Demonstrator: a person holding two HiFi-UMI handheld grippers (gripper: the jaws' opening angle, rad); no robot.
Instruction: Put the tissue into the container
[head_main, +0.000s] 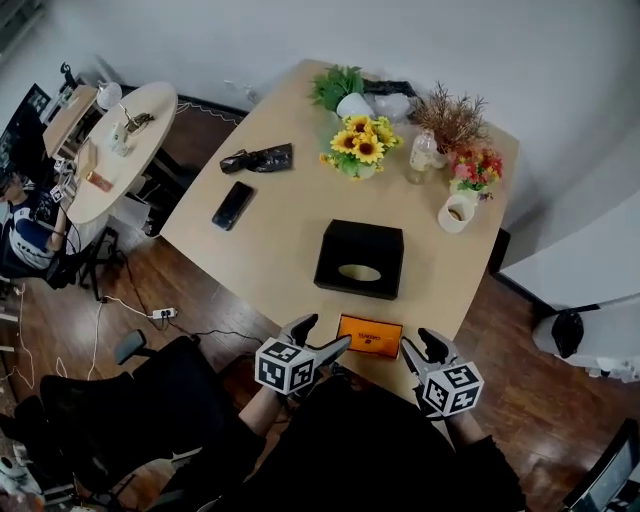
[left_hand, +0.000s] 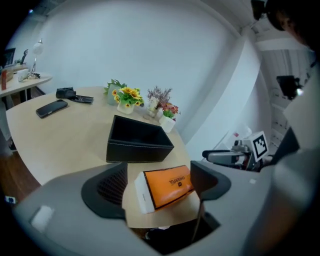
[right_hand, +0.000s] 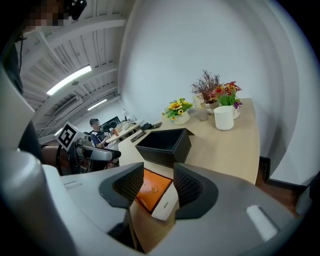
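Observation:
An orange and white tissue pack (head_main: 369, 335) lies flat at the near edge of the wooden table (head_main: 270, 215). Just beyond it stands the black open-topped container (head_main: 360, 258), empty as far as I can see. My left gripper (head_main: 322, 335) is open at the pack's left end. In the left gripper view the pack (left_hand: 167, 187) lies between the spread jaws without touching the pads, with the container (left_hand: 137, 140) behind. My right gripper (head_main: 420, 345) is open at the pack's right end. From the right gripper view the pack (right_hand: 152, 192) shows through the gap, untouched.
At the table's far end stand sunflowers (head_main: 357, 145), more flowers (head_main: 474, 166), a glass jar (head_main: 423, 152) and a white mug (head_main: 457, 212). A phone (head_main: 232, 205) and a black object (head_main: 258, 158) lie at the left. A round side table (head_main: 110, 140) and a seated person (head_main: 30, 225) are far left.

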